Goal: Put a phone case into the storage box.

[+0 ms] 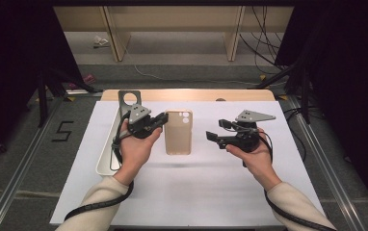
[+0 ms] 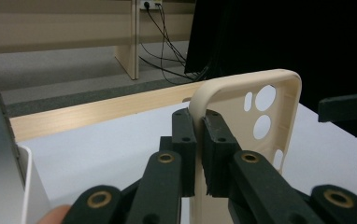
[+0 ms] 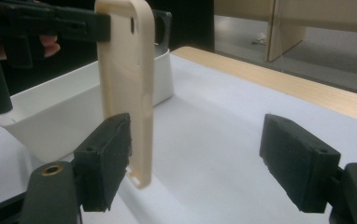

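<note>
**Between the grippers: case held at one edge**

Above the white table mat (image 1: pixel 196 192), the left gripper (image 1: pixel 159 121) pinches the top left rim of the beige plastic phone case (image 1: pixel 178 132), lifting it. The right gripper (image 1: pixel 216 131) stands spread, apart to the right. A white oblong tray (image 1: pixel 106 151) lies far left.

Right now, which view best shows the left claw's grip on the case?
Left gripper view: the left claw pinches the case rim, close up. High view shows the case whole, the grip small. Right gripper view shows its back.
</note>
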`<act>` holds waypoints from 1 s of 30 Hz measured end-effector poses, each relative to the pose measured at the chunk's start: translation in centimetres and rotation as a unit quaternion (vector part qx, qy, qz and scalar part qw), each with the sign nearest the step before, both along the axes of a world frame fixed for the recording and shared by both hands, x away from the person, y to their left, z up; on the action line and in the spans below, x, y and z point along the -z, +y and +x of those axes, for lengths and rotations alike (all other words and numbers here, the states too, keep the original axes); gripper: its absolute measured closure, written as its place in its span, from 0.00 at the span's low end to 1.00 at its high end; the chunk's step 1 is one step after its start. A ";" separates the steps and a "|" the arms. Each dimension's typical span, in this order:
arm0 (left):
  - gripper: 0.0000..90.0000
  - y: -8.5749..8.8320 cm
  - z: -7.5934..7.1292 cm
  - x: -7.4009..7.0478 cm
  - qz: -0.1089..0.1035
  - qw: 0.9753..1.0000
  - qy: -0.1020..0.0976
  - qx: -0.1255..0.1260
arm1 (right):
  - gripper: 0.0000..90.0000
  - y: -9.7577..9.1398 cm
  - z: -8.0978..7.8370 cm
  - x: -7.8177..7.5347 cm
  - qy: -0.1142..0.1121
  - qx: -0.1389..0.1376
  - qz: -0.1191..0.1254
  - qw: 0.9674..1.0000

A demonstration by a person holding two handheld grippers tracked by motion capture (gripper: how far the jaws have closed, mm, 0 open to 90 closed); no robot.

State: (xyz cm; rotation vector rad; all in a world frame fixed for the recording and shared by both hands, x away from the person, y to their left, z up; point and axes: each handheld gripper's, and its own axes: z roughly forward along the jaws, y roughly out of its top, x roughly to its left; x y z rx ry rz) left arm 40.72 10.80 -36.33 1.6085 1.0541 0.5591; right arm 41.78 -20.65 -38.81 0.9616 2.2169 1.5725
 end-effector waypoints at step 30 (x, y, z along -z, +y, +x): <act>0.94 6.5 -0.1 -3.8 0.013 0.999 -0.022 -0.039 | 0.21 -4.2 -3.0 0.7 -0.011 0.027 -0.024 0.999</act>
